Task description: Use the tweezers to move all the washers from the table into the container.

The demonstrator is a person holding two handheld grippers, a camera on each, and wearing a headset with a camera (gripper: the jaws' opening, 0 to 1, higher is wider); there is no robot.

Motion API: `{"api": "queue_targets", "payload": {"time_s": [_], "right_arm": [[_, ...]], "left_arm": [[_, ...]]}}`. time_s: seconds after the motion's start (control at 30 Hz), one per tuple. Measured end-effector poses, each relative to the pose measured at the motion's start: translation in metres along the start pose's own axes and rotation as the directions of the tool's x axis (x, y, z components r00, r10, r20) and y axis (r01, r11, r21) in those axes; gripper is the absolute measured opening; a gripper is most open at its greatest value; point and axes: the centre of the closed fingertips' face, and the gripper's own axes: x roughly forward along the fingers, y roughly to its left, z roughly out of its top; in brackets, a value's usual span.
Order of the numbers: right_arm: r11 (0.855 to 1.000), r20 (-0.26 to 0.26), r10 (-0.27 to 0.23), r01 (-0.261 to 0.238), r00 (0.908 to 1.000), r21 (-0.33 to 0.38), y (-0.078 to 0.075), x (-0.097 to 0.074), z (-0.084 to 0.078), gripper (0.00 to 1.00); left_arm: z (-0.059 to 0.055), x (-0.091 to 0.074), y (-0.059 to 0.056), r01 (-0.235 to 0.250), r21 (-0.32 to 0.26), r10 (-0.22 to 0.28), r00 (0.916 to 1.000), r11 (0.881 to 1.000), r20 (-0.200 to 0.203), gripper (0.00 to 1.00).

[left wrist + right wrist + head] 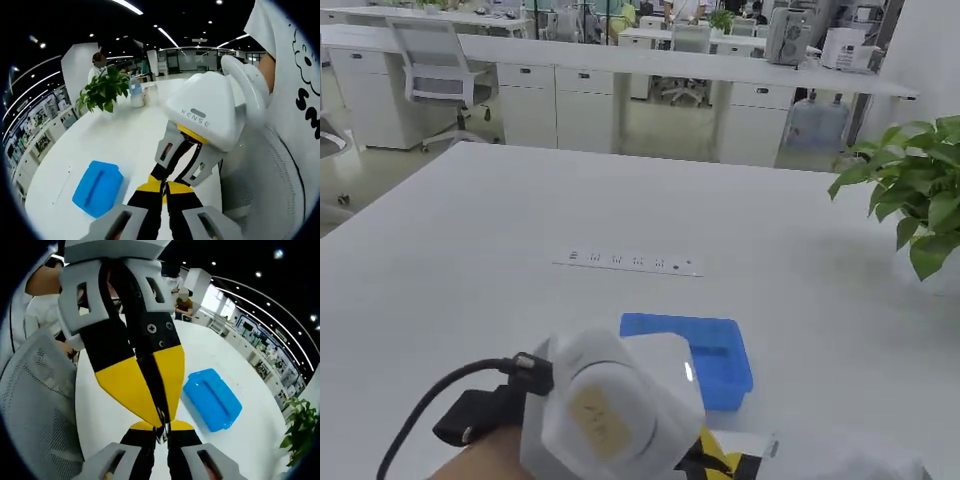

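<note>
The blue container (685, 352) lies on the white table (520, 250), just beyond the white housing of my left gripper (715, 460), whose yellow tip points right. In the left gripper view my left gripper (163, 189) is shut, its yellow-and-black tips meeting the right gripper's tips coming down from above; the blue container (97, 187) is to the left. In the right gripper view my right gripper (160, 432) is shut too, tip to tip with the left gripper's jaws; the blue container (212, 399) lies just to the right. I see nothing between either pair of jaws.
A socket strip (630, 262) is set in the table beyond the container. A potted plant (920, 190) stands at the right edge. A mesh chair (35, 400) is close beside the person. Desks and office chairs stand further back.
</note>
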Motion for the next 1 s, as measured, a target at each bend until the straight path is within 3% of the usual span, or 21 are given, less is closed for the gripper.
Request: {"api": "queue_targets", "payload": {"time_s": [0.03,0.1,0.27,0.37,0.43,0.5,0.57,0.6,0.7,0.77,0.8,0.83,0.9,1.0], "right_arm": [[1.000,-0.008,0.002,-0.002,1.0000,-0.008,-0.001,0.003,-0.002,0.04],[1.000,-0.023,0.023,-0.023,0.9995,-0.013,-0.003,0.009,-0.008,0.04],[0.999,-0.038,0.032,-0.030,0.9988,0.037,-0.005,0.030,-0.022,0.06],[1.000,-0.083,-0.003,0.006,0.9965,0.030,-0.005,0.039,-0.033,0.09],[0.998,-0.080,0.012,-0.007,0.9967,0.064,-0.002,0.036,-0.033,0.17],[0.990,-0.062,0.026,-0.017,0.9978,0.142,0.000,0.030,-0.035,0.24],[0.971,-0.060,0.023,-0.008,0.9979,0.240,0.000,0.022,-0.042,0.30],[0.960,-0.055,0.021,-0.005,0.9983,0.279,0.000,0.018,-0.044,0.32],[0.923,-0.043,-0.018,0.033,0.9989,0.384,-0.005,0.001,-0.052,0.35],[0.882,-0.032,-0.060,0.068,0.9977,0.467,-0.011,-0.014,-0.057,0.36],[0.868,-0.034,-0.072,0.079,0.9969,0.491,-0.012,-0.018,-0.060,0.37],[0.853,-0.041,-0.079,0.089,0.9960,0.514,-0.012,-0.023,-0.064,0.38],[0.839,-0.047,-0.109,0.117,0.9930,0.531,-0.015,-0.029,-0.069,0.41],[0.813,-0.037,-0.116,0.116,0.9925,0.571,-0.017,-0.036,-0.069,0.44]], "left_arm": [[-0.005,0.001,0.004,-0.005,0.039,0.005,0.9999,0.999,-0.010,0.00],[-0.016,0.004,0.008,0.002,0.056,-0.001,0.9995,0.998,-0.031,0.00],[-0.045,0.015,0.018,0.021,-0.025,-0.022,0.9987,0.999,-0.047,0.00],[-0.063,0.020,0.020,0.021,-0.025,-0.024,0.9948,0.999,-0.099,0.00],[-0.070,0.020,0.021,0.021,-0.016,-0.023,0.9942,1.000,-0.106,0.00],[-0.079,0.019,0.022,0.024,-0.033,-0.028,0.9938,0.999,-0.108,0.00],[-0.088,0.021,0.024,0.028,-0.027,-0.031,0.9918,0.999,-0.124,0.00],[-0.098,0.022,0.025,0.032,-0.022,-0.035,0.9880,0.999,-0.150,0.00],[-0.116,0.028,0.029,0.027,-0.063,-0.038,0.9820,0.998,-0.185,0.00],[-0.125,0.032,0.031,0.020,-0.058,-0.031,0.9792,0.998,-0.201,0.00],[-0.130,0.035,0.029,0.034,-0.083,-0.051,0.9755,0.996,-0.214,0.00],[-0.134,0.037,0.028,0.039,-0.106,-0.062,0.9720,0.994,-0.226,0.00],[-0.136,0.044,0.032,0.033,-0.102,-0.055,0.9739,0.994,-0.220,0.00],[-0.138,0.049,0.035,0.010,-0.140,-0.040,0.9769,0.990,-0.210,0.00]]}}
